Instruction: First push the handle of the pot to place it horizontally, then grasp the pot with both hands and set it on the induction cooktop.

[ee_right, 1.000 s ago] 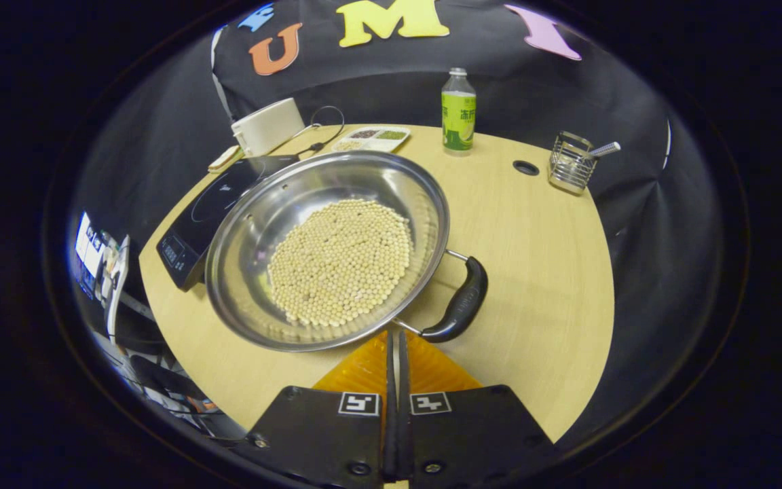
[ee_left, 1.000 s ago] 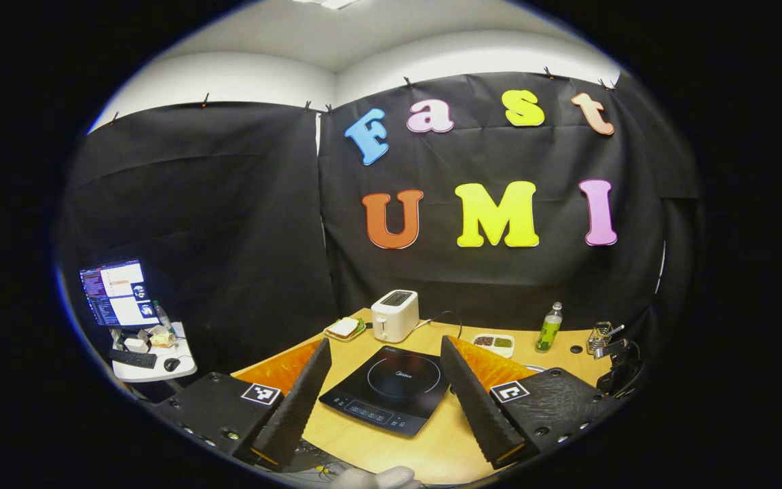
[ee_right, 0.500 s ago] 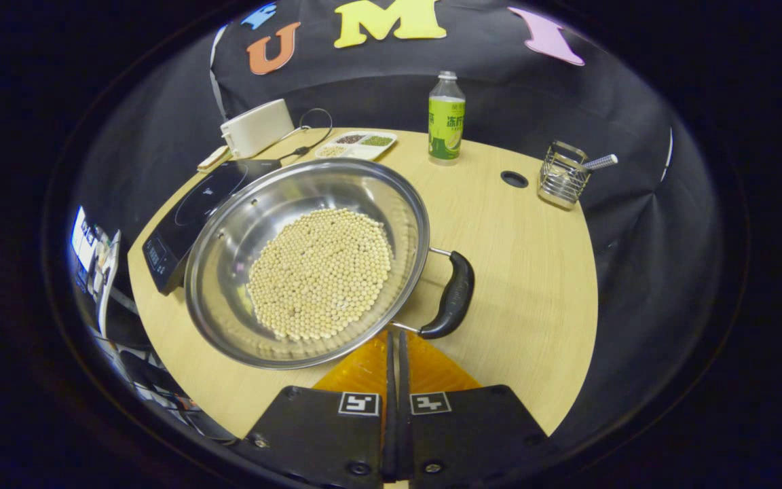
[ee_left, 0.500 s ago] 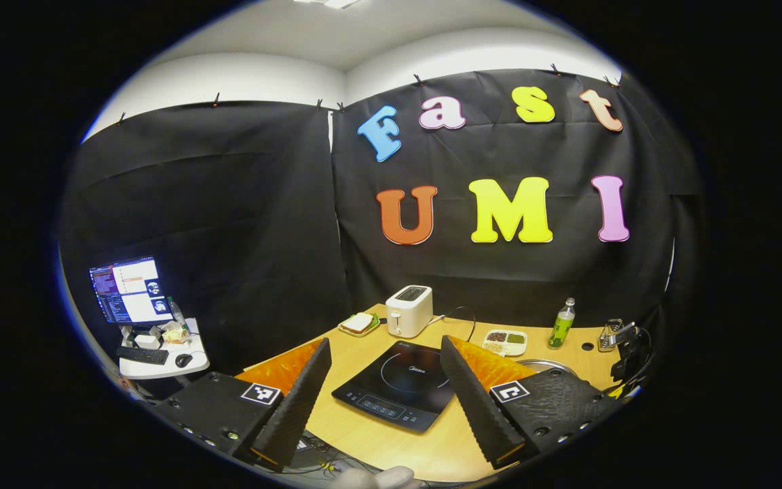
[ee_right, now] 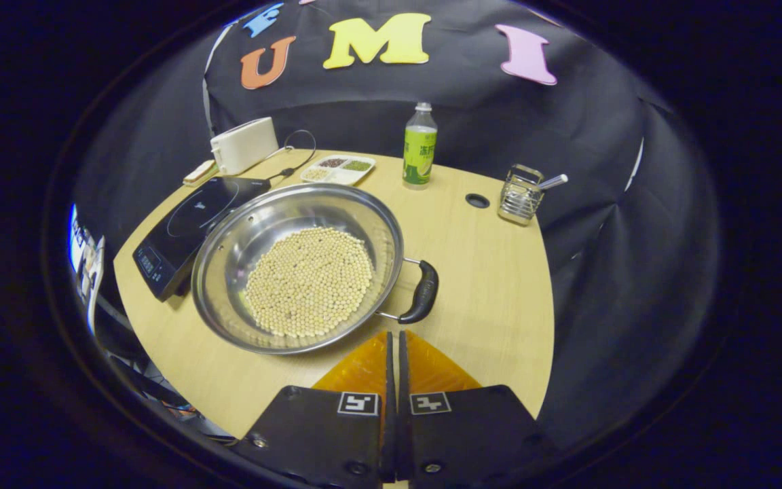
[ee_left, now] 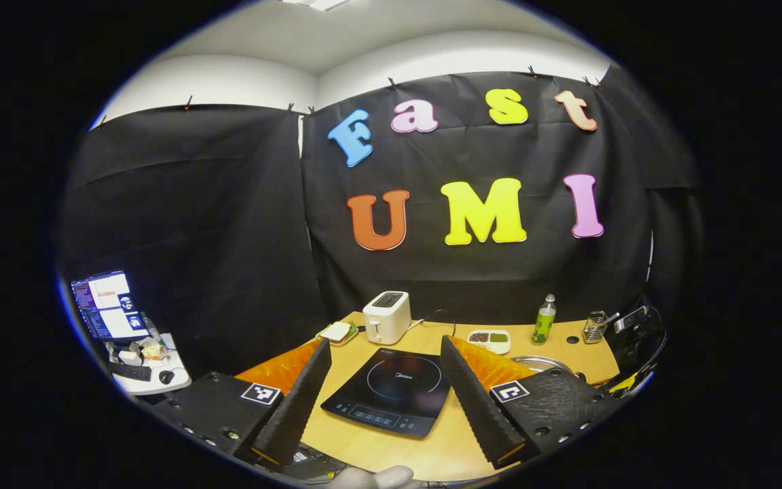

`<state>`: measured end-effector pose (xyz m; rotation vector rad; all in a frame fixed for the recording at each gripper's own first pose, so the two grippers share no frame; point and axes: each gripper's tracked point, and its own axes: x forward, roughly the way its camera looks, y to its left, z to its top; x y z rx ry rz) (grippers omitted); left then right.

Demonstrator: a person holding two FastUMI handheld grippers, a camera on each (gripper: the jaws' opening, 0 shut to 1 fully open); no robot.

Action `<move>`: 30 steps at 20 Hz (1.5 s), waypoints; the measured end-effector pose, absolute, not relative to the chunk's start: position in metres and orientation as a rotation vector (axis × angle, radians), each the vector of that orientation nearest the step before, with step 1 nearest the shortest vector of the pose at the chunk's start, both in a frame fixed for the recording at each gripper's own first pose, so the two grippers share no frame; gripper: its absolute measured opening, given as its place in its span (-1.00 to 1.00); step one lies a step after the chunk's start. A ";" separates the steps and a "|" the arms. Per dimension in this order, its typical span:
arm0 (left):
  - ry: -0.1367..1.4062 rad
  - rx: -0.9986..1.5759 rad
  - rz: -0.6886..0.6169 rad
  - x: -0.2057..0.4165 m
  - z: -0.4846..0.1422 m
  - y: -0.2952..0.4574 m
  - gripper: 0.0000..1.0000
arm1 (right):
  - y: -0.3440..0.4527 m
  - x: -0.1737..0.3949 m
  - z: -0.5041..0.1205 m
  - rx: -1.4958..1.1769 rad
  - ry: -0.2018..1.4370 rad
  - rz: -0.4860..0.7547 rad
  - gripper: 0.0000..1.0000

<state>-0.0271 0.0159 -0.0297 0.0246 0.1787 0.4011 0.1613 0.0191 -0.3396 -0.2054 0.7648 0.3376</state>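
Observation:
A steel pot (ee_right: 255, 224) filled with pale beans (ee_right: 309, 282) sits on the wooden table (ee_right: 486, 285). Its black handle (ee_right: 421, 292) sticks out on the pot's right side. My right gripper (ee_right: 393, 334) is shut and empty, its tips just short of the handle's near end, not touching it. The black induction cooktop (ee_right: 187, 221) lies to the left of the pot, close to its rim. In the left gripper view my left gripper (ee_left: 385, 341) stands open above the table's near edge, framing the cooktop (ee_left: 387, 390). A sliver of the pot's rim (ee_left: 540, 362) shows behind its right finger.
At the back of the table stand a white toaster (ee_right: 245, 144), a divided snack tray (ee_right: 337, 170), a green bottle (ee_right: 418, 146) and a wire holder (ee_right: 520, 197). A sandwich plate (ee_left: 337, 333) is beside the toaster. A desk with a monitor (ee_left: 102, 305) stands off to the left.
My right gripper has drawn back from the pot, which now looks smaller and farther off. The left gripper's view swung right, then back left. Both grippers kept their states.

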 end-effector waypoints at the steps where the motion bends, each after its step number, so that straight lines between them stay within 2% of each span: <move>1: 0.176 0.028 0.371 -0.022 -0.031 0.018 0.93 | 0.016 0.153 -0.331 -0.187 0.751 0.320 -0.96; 2: 0.173 0.027 0.342 -0.018 -0.033 0.020 0.93 | 0.016 0.143 -0.325 -0.168 0.741 0.312 -0.87; 3: 0.166 0.023 0.314 -0.013 -0.033 0.022 0.93 | 0.015 0.133 -0.320 -0.153 0.729 0.302 -0.87; 5: 0.155 0.016 0.253 -0.003 -0.037 0.025 0.93 | 0.009 0.116 -0.304 -0.127 0.692 0.252 -0.63; 6: 0.154 0.015 0.220 0.001 -0.041 0.026 0.92 | 0.007 0.106 -0.296 -0.115 0.675 0.225 -0.33; 7: 0.154 0.013 0.192 0.004 -0.046 0.027 0.92 | 0.005 0.094 -0.288 -0.102 0.659 0.203 -0.20; 9: 0.162 -0.007 0.124 0.013 -0.060 0.028 0.92 | 0.004 0.072 -0.275 -0.079 0.638 0.152 0.29; 10: 0.175 -0.010 0.098 0.016 -0.068 0.028 0.93 | 0.003 0.062 -0.270 -0.079 0.627 0.124 0.72; 12: 0.207 -0.016 0.056 0.021 -0.085 0.030 0.93 | 0.003 0.047 -0.263 -0.086 0.598 0.084 1.00; 16: 0.264 -0.052 -0.012 0.032 -0.120 0.023 0.94 | 0.020 0.026 -0.256 -0.053 0.566 0.102 0.93; 17: 0.278 -0.056 -0.026 0.036 -0.128 0.021 0.94 | 0.023 0.028 -0.258 -0.056 0.568 0.100 1.00; 21: 0.365 -0.070 -0.065 0.060 -0.171 0.009 0.93 | 0.031 0.046 -0.269 -0.050 0.588 0.085 1.00; 30: 0.647 -0.167 -0.102 0.137 -0.284 -0.040 0.93 | 0.043 0.160 -0.317 -0.007 0.681 0.148 1.00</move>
